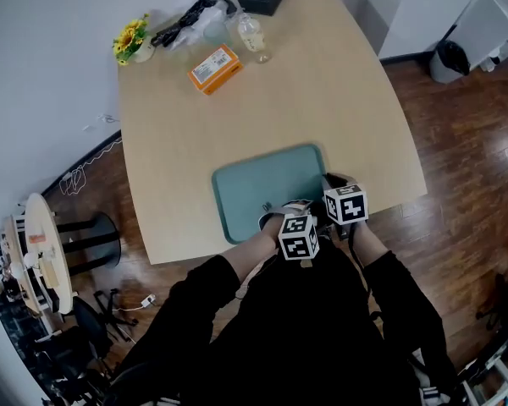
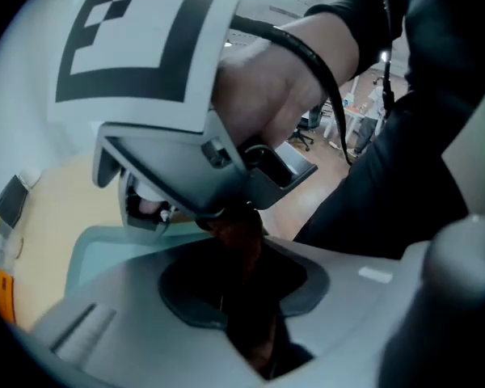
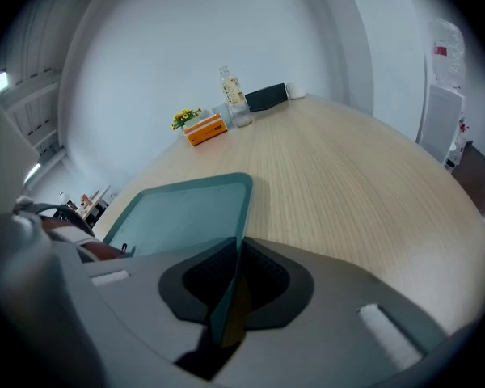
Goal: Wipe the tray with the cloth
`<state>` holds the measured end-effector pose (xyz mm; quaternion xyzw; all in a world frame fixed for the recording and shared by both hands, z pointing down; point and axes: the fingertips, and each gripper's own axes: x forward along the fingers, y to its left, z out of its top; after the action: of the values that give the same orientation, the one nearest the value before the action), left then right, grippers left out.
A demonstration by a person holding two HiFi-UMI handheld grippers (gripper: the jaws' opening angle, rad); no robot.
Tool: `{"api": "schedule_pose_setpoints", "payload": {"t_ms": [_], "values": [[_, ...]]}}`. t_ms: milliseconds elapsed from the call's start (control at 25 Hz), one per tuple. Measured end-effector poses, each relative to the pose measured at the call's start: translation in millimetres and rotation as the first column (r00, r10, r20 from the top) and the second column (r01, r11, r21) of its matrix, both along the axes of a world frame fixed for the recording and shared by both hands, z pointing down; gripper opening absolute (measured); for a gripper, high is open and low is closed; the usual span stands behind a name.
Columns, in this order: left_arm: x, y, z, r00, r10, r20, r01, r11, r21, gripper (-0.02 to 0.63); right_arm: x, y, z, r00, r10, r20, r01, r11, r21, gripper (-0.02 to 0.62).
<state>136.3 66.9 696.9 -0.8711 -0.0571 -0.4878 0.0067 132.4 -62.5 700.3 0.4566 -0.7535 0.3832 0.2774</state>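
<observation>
We see tray (image 1: 262, 184) on counter (image 1: 322, 83), close to near edge. Right tongs (image 3: 229, 285) pinch its right rim. Left tongs (image 2: 234, 285) clamp dark cloth (image 2: 242, 233), just beside right tongs. Risks we judge:
- tongs collide
- wipe pressure tilts tray or shoves it off near edge
- cloth slips from thin pinch

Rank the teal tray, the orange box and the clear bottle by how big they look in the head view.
1. teal tray, by far the largest
2. orange box
3. clear bottle, only a little smaller than the box
</observation>
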Motion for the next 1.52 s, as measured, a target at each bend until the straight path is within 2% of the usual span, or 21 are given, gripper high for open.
{"api": "schedule_pose_setpoints", "payload": {"t_ms": [200, 240, 360, 440, 520, 600, 680, 720, 800, 880, 960, 1120, 1360, 1440, 1520], "values": [[-10, -70, 1, 0.996, -0.002, 0.086, -0.008, 0.992, 0.126, 0.077, 3, 2, -1, 1.000, 0.000, 0.015, 0.000, 1.000, -0.011, 0.028], [-11, -81, 0, 0.993, 0.023, 0.113, -0.037, 0.991, 0.125, 0.086, 4, 1, -2, 1.000, 0.003, 0.021, -0.003, 1.000, -0.015, 0.027], [-7, -92, -4, 0.971, 0.172, 0.167, -0.188, 0.979, 0.085, 0.124, 4, 0, -2, 0.999, 0.012, 0.040, -0.011, 0.999, -0.030, 0.025], [-10, -95, -4, 0.952, 0.240, 0.190, -0.257, 0.964, 0.070, 0.122, 3, 0, -1, 0.999, 0.013, 0.044, -0.012, 0.999, -0.035, 0.025], [-16, -101, -5, 0.946, 0.255, 0.202, -0.273, 0.959, 0.069, 0.081, 3, 0, -2, 0.999, 0.012, 0.039, -0.010, 0.999, -0.032, 0.025], [-22, -116, -5, 0.957, 0.206, 0.206, -0.228, 0.969, 0.090, 0.070, 3, 0, -2, 1.000, 0.009, 0.029, -0.008, 1.000, -0.025, 0.025], [-26, -146, -5, 0.975, 0.080, 0.206, -0.113, 0.982, 0.151, 0.069, 4, 2, -2, 1.000, 0.007, 0.022, -0.007, 1.000, -0.019, 0.025], [-28, -164, -5, 0.979, -0.004, 0.205, -0.036, 0.980, 0.194, 0.069, 5, 2, -1, 1.000, 0.007, 0.020, -0.006, 1.000, -0.018, 0.025], [-32, -194, -6, 0.966, -0.169, 0.196, 0.115, 0.959, 0.259, 0.069, 4, 2, -1, 1.000, 0.007, 0.024, -0.006, 1.000, -0.019, 0.025], [-35, -201, -7, 0.946, -0.271, 0.177, 0.222, 0.942, 0.251, 0.072, 4, 1, -1, 1.000, 0.006, 0.028, -0.005, 1.000, -0.021, 0.025], [-35, -188, -7, 0.941, -0.293, 0.170, 0.253, 0.942, 0.222, 0.071, 5, 1, -1, 1.000, 0.006, 0.026, -0.005, 1.000, -0.022, 0.025], [-37, -127, -8, 0.953, -0.253, 0.165, 0.223, 0.958, 0.179, 0.071, 7, 2, 0, 1.000, 0.005, 0.020, -0.005, 1.000, -0.017, 0.025], [-42, 0, -4, 0.983, -0.086, 0.165, 0.069, 0.992, 0.107, 0.071, 8, 2, -1, 1.000, 0.007, 0.027, -0.006, 1.000, -0.028, 0.025], [-43, 16, -2, 0.985, -0.078, 0.154, 0.062, 0.992, 0.107, 0.063, 8, 2, -1, 1.000, 0.008, 0.028, -0.007, 1.000, -0.027, 0.026], [-44, 15, -2, 0.985, -0.102, 0.138, 0.091, 0.992, 0.082, 0.063, 7, 2, -1, 1.000, 0.008, 0.025, -0.008, 1.000, -0.024, 0.025]]}}
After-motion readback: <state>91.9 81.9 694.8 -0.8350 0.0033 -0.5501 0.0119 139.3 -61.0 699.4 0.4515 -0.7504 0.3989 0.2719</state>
